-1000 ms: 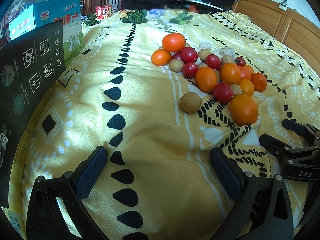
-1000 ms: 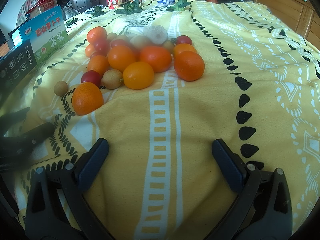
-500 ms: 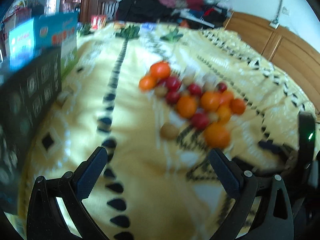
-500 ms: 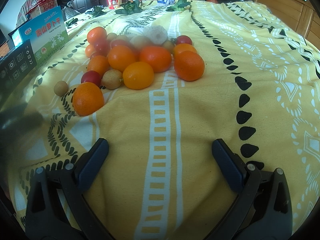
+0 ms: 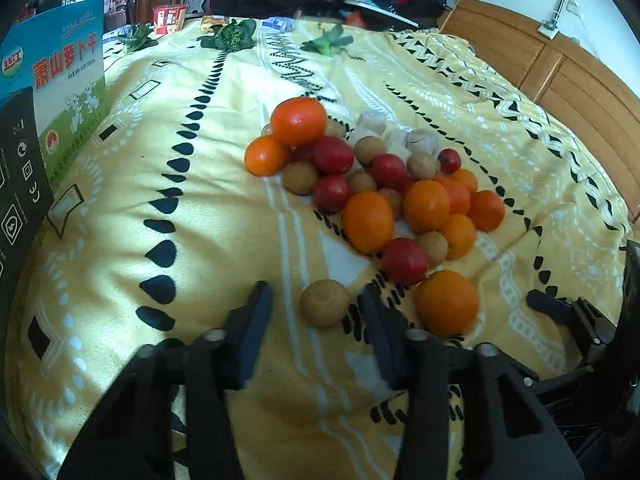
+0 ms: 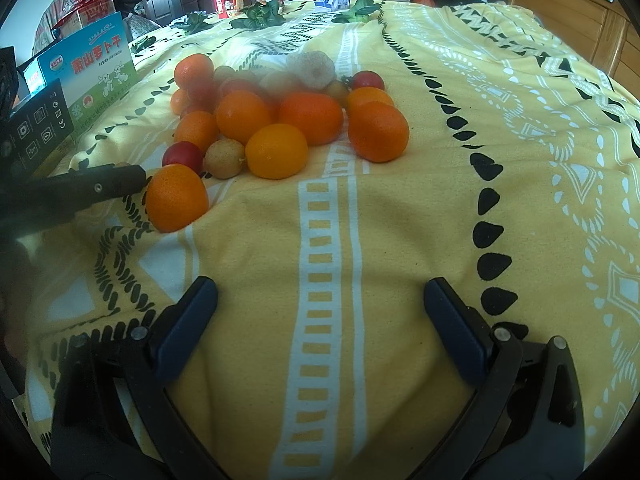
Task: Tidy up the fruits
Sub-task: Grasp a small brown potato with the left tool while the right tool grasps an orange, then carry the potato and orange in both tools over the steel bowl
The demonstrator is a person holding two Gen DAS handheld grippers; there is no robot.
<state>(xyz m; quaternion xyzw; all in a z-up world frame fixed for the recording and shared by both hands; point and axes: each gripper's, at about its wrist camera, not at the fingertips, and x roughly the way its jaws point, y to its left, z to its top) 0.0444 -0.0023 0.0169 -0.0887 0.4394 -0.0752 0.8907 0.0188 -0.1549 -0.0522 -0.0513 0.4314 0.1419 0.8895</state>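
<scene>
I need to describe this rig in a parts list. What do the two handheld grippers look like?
Both match. The left gripper and right gripper each have two black plastic arms that widen toward the camera, with silver rivets at the pivots. Each finger ends in a flat, dark blue rubbery pad. No cables, labels or sleeves are visible.

Blue carton (image 5: 60,80), leafy greens (image 5: 230,36), red cup (image 5: 169,19).

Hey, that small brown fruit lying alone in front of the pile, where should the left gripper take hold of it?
Grip the small brown fruit across its round middle, coming from the near side. The left gripper has just been closing, with the fruit just beyond its tips, still ungripped. An orange crowds its right side.
</scene>
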